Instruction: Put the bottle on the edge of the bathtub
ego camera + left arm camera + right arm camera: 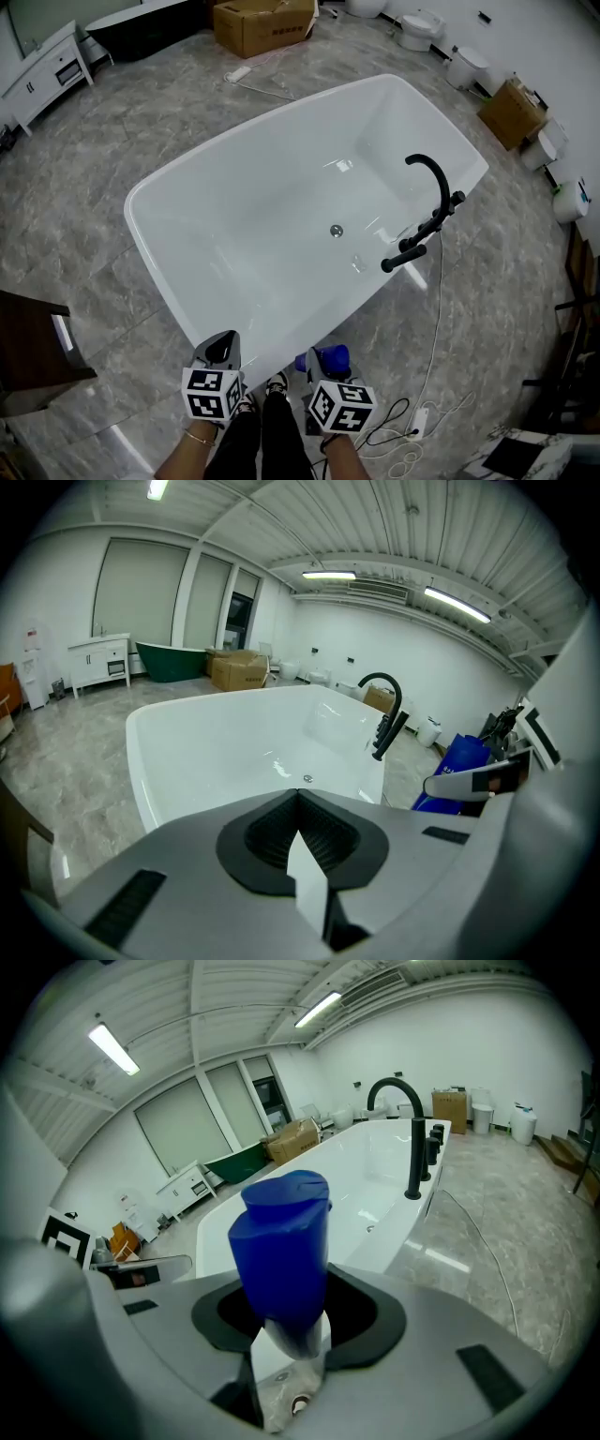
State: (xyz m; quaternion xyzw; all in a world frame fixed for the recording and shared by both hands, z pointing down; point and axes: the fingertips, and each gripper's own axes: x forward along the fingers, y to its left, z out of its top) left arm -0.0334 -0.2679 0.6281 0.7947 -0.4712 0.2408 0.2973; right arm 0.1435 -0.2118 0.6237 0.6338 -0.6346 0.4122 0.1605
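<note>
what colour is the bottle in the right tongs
The bottle is blue, clearest in the right gripper view.

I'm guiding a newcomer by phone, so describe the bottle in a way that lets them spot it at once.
Start at the big white bathtub in the middle of the grey floor. At its near end, the right gripper clamps the bottle. It is the only bright blue thing at that end; the left gripper beside it is shut and holds nothing.

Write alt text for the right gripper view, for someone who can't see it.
The right gripper clamps a blue bottle that fills the foreground. Beyond it lies a white bathtub with a curved black faucet at its side.
</note>
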